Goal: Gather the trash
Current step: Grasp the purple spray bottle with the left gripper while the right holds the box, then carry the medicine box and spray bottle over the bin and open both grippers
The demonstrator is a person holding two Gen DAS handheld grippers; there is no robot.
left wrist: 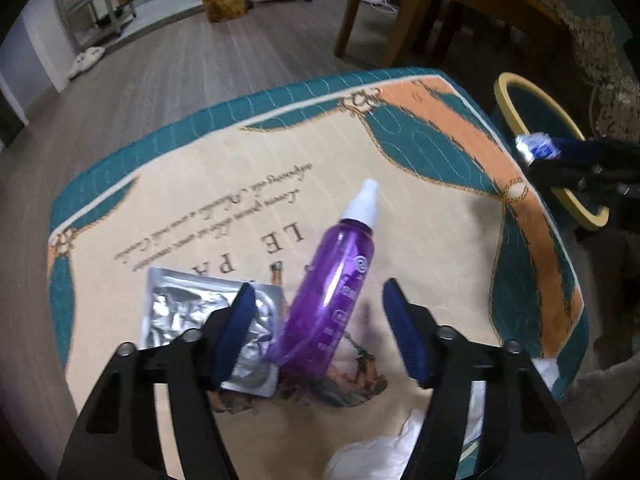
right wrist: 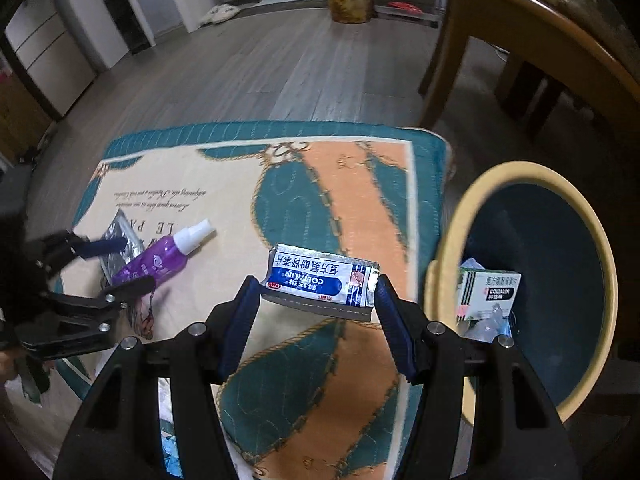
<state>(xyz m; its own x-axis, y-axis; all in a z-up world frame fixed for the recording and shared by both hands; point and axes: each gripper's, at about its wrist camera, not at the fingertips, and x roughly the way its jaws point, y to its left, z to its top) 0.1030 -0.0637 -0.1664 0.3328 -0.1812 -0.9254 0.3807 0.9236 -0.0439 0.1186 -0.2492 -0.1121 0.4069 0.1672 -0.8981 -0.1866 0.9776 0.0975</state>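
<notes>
The right gripper (right wrist: 316,296) is pinching a flat blue and silver medicine packet (right wrist: 320,280) by its two ends, and the packet hangs in the air above the tabletop (right wrist: 352,208), which wears a teal, orange and cream cloth. At 3 o'clock from the packet stands a bin (right wrist: 516,172) with a pale yellow rim, beside the tabletop's edge. A small green and white box (right wrist: 490,294) lies inside it with some other scraps that are too blurry to name.

The left gripper (left wrist: 320,332) has its jaws spread on both sides of a purple spray bottle (left wrist: 336,280) with a white cap, which lies on the cloth. The fingers do not seem to touch the bottle, though the view is blurry. At 9 o'clock from the bottle, just beside it, lies a crinkled silver pouch (left wrist: 180,308). Something white and crumpled (left wrist: 372,452) sits at 6 o'clock.
</notes>
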